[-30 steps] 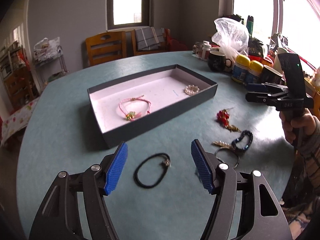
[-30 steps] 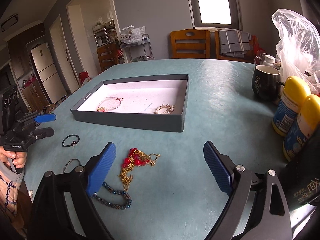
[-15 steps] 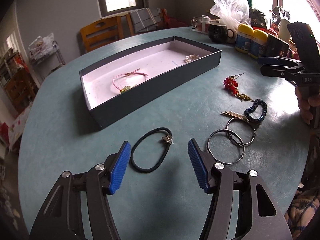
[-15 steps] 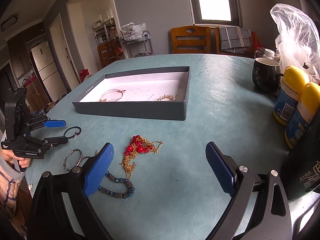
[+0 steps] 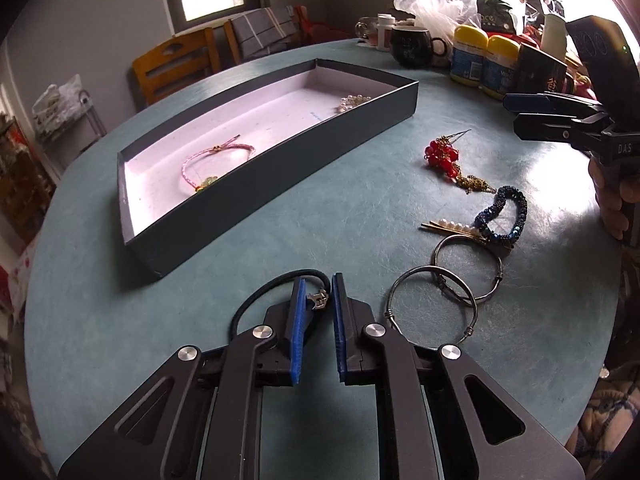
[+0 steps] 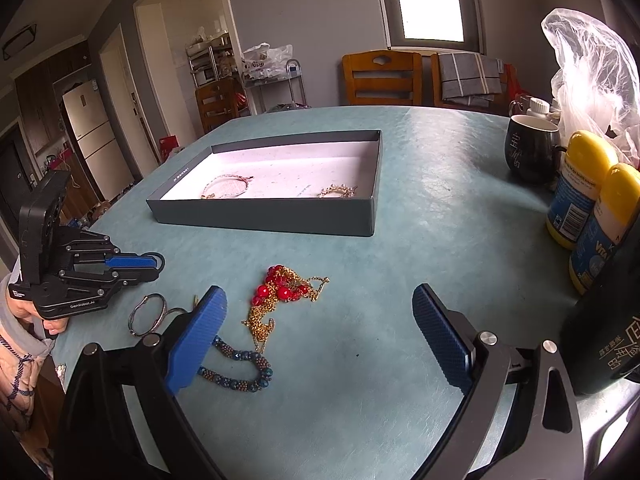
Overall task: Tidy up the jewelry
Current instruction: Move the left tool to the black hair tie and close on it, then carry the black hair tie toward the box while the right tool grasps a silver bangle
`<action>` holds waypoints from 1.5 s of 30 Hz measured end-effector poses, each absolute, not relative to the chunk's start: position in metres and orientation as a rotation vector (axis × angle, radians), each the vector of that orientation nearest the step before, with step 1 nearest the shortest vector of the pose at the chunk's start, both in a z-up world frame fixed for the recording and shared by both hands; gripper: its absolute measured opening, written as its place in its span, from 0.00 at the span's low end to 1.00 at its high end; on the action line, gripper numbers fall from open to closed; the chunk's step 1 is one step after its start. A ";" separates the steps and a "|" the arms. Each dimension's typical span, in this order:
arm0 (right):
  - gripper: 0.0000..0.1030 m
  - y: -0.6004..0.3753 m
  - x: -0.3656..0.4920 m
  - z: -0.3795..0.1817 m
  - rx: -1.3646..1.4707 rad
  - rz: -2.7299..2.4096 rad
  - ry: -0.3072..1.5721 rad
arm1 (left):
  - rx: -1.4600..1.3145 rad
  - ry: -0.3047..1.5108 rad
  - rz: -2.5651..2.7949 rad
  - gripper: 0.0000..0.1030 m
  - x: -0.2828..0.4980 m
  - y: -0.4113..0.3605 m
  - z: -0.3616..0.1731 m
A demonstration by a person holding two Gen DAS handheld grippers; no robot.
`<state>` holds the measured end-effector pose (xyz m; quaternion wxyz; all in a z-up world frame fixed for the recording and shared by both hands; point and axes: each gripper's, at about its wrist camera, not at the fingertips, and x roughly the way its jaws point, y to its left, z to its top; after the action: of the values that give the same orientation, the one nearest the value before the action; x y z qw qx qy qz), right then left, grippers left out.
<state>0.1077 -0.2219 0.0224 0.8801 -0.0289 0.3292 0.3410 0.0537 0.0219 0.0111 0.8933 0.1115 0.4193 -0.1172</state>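
My left gripper (image 5: 318, 294) is shut on a black elastic hair tie (image 5: 256, 296), pinching it at its small metal charm, low over the table. It also shows in the right wrist view (image 6: 154, 266). The dark tray (image 5: 288, 182) with a white floor holds a pink cord bracelet (image 5: 212, 158) and a pearl piece (image 5: 354, 101). My right gripper (image 6: 320, 320) is open and empty above a red bead and gold chain piece (image 6: 286, 290) and a blue beaded bracelet (image 6: 240, 372). Two silver bangles (image 5: 452, 280) and a pearl hair pin (image 5: 452, 226) lie beside them.
The round teal table (image 6: 420, 240) carries a black mug (image 6: 530, 150), yellow-capped bottles (image 6: 592, 192), a dark canister (image 6: 608, 340) and a plastic bag (image 6: 592, 72) along its right edge. Wooden chairs (image 6: 384, 78) stand behind the table.
My left gripper moved down and forward over the hair tie and closed on it at the charm. The right gripper stayed open above the red bead piece.
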 end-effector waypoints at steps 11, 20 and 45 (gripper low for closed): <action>0.88 -0.190 0.070 0.011 -0.229 0.871 0.731 | 0.194 0.872 -0.237 0.13 0.049 0.029 0.012; 0.73 -0.163 0.057 0.006 -0.319 0.943 0.754 | 0.180 0.874 -0.244 0.13 0.049 0.032 0.012; 0.72 -0.058 0.049 -0.005 -0.535 1.099 0.789 | 0.100 0.787 -0.070 0.13 0.022 0.094 0.042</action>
<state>0.0494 -0.0582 -0.0055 0.7467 -0.2445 0.3608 0.5024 0.0217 0.0941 0.0419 0.9217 0.0489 0.3833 -0.0342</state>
